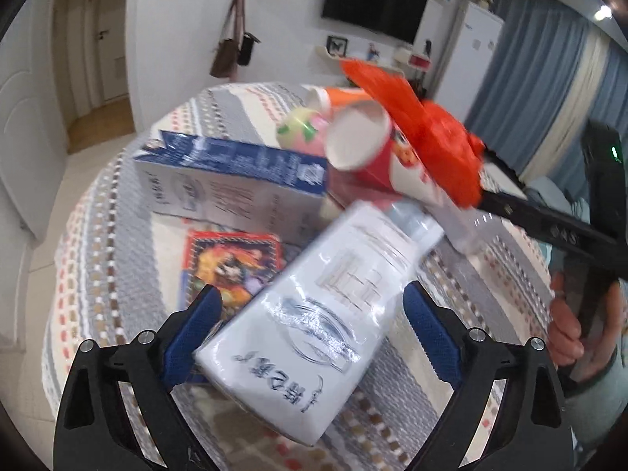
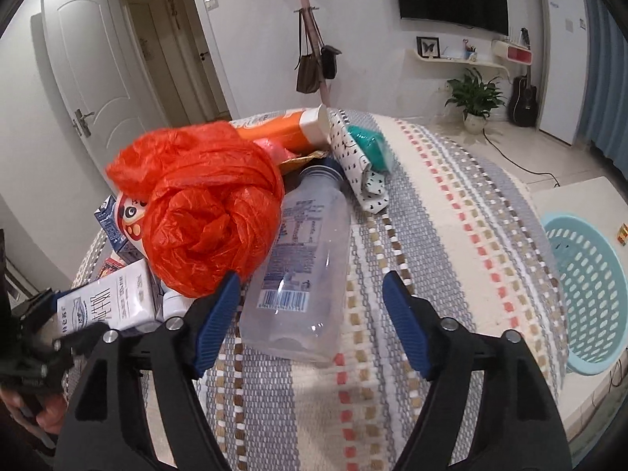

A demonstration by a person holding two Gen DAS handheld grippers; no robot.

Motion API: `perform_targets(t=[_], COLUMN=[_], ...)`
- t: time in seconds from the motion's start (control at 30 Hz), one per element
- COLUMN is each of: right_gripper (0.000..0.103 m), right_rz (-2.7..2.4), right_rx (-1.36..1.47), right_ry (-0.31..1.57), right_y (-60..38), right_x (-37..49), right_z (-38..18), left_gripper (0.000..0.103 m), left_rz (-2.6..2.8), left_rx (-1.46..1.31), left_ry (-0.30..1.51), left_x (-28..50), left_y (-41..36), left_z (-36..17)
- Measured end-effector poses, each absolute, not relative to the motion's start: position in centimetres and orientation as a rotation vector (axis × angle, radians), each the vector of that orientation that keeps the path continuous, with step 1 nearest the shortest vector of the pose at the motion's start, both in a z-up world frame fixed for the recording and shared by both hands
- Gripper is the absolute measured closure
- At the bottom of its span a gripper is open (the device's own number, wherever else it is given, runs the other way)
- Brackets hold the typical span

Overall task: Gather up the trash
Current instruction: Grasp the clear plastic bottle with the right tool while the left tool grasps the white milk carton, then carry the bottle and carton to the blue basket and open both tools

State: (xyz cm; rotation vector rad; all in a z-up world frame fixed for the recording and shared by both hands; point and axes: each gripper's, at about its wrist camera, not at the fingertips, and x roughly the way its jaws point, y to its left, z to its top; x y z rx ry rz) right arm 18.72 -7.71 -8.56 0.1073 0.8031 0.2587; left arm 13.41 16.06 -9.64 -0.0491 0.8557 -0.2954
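Note:
My left gripper is open, its blue pads on either side of a white milk carton that lies between them, not clamped; the carton also shows in the right wrist view. My right gripper is open over a clear plastic bottle lying on the striped tablecloth. A crumpled orange plastic bag sits just left of its left pad, on a red paper cup. A blue and white carton and a colourful packet lie behind.
A light blue perforated basket stands on a low white surface right of the table. An orange tube, a spotted pouch and a teal object lie at the far end. The table edge curves at left.

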Motion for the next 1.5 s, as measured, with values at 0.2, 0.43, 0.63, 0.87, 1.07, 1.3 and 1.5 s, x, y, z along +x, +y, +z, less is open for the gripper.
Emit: perform_targets(t=[0.2, 0.43, 0.63, 0.87, 1.07, 1.3, 1.5], right_gripper=[0.031, 0.031, 0.043, 0.049, 0.049, 0.05, 0.05], right_rz=[0.261, 0.247, 0.234, 0.257, 0.3, 0.353, 0.352], right_rx=[0.083, 0.04, 0.041, 0.053, 0.092, 0.171, 0.209], right_ry=[0.843, 0.877, 0.892, 0.875, 0.871, 0.821, 0.719], right_y=[-6.3, -5.1, -5.8, -7.8, -10.0, -12.7, -15.3], right_x=[20.3, 21.9, 22.6, 21.6, 19.6, 16.9, 14.5], right_z=[-8.8, -10.0, -10.7, -10.6, -10.1, -8.3, -5.2], left_gripper=[0.013, 0.018, 0.022, 0.034, 0.038, 0.039, 0.039], left_rz=[-0.331, -0.289, -0.217, -0.213, -0.247, -0.298, -0.349], left_rx=[0.017, 0.096, 0.194, 0.176, 0.05, -0.033, -0.05], left_ry=[0.891, 0.911, 0.904, 0.884, 0.868, 0.796, 0.708], left_x=[13.4, 14.4, 14.0, 11.8, 10.8, 10.6, 11.5], left_y=[13.3, 10.1, 8.7, 6.8, 7.7, 7.2, 5.1], left_z=[-9.7, -9.8, -9.6, -9.5, -9.0, -6.7, -3.7])
